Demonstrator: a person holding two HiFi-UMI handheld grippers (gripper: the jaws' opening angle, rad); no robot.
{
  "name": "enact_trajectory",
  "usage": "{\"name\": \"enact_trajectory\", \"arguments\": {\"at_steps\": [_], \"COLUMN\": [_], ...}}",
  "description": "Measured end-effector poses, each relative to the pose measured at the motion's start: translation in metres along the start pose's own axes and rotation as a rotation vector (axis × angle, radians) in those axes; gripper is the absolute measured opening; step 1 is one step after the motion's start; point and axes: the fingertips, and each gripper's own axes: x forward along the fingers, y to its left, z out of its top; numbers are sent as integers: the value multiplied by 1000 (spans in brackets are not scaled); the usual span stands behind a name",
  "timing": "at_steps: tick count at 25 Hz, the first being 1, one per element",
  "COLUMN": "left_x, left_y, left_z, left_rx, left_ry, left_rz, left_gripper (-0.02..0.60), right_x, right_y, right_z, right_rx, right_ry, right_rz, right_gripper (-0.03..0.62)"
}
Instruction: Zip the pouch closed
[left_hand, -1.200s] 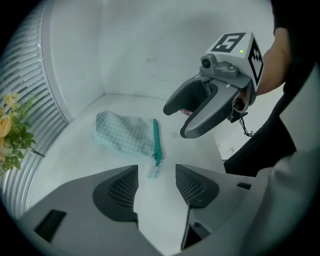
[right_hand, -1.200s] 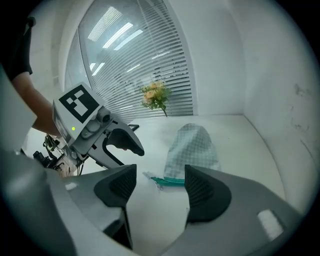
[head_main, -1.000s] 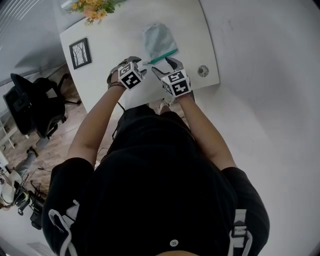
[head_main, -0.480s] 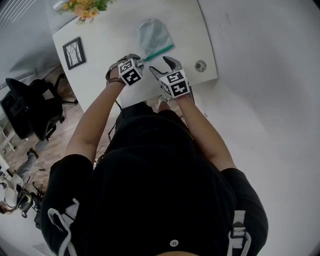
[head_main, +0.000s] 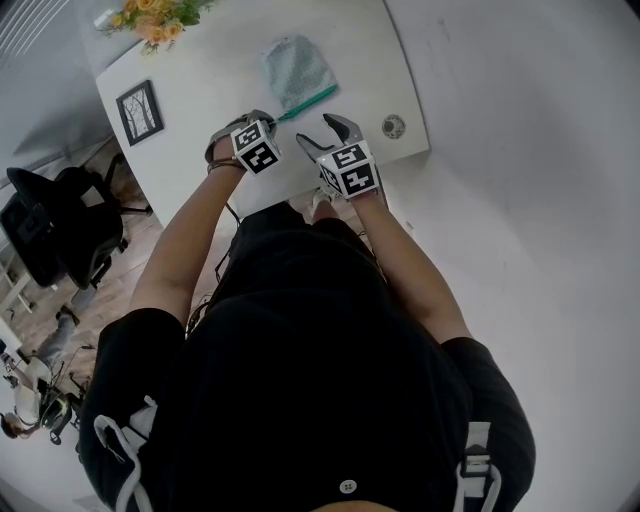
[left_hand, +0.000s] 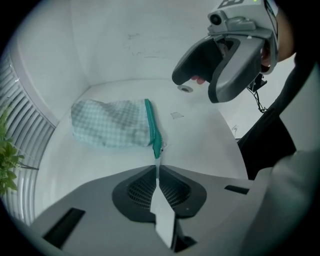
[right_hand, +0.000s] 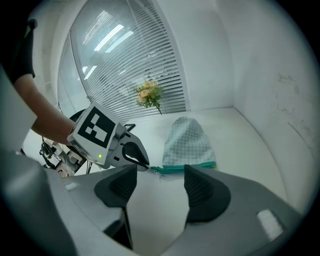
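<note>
Head view, looking steeply down: person in black top stands at a white table (head_main: 200, 90), a gripper in each hand. Pale checked pouch (head_main: 295, 68) lies flat at upper centre of frame, its teal zipper (head_main: 308, 101) along the edge nearest the person.

L gripper (head_main: 275, 118) is at the zipper's left end, pointing steeply down. In the left gripper view its jaws have just closed and sit together, L gripper (left_hand: 156, 167) pinching the end of the zipper (left_hand: 150, 125); rest of the pouch (left_hand: 110, 122) lies on the table above, upper left of centre.

R gripper (head_main: 325, 137) sits just right of it, near the zipper, not touching. In the right gripper view, R gripper (right_hand: 160, 172) has jaws wide apart w/ nothing between the pads; the pouch (right_hand: 187, 140) & zipper (right_hand: 187, 166) show just beyond them.

Also on the table: framed picture (head_main: 138, 110) at left, flowers (head_main: 150, 15) at top left, round cable port (head_main: 393, 125) at right. Black office chair (head_main: 55, 225) at far left, on the floor.
</note>
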Motion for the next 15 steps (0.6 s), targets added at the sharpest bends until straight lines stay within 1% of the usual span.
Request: {"name": "enact_trajectory", "arguments": {"at_steps": [3, 7, 12, 15], "left_x": [-5, -16, -28, -32], "left_y": [-3, -10, -20, -24], "left_z": [3, 9, 19, 21], "left_rx": [-36, -96, -113, -124], "left_ry": [-24, -52, -69, -73], "left_rz": [-16, -32, -32, -26], "left_gripper": [23, 23, 23, 23], "right_x": [1, 1, 4, 12], "right_y": [0, 3, 10, 13], "right_z": [-4, -9, -12, -20], "right_rx": [-12, -31, -74, -114], "right_ry": [16, 41, 79, 119], "right_rz": [0, 15, 47, 71], "right_gripper": [300, 271, 261, 247]}}
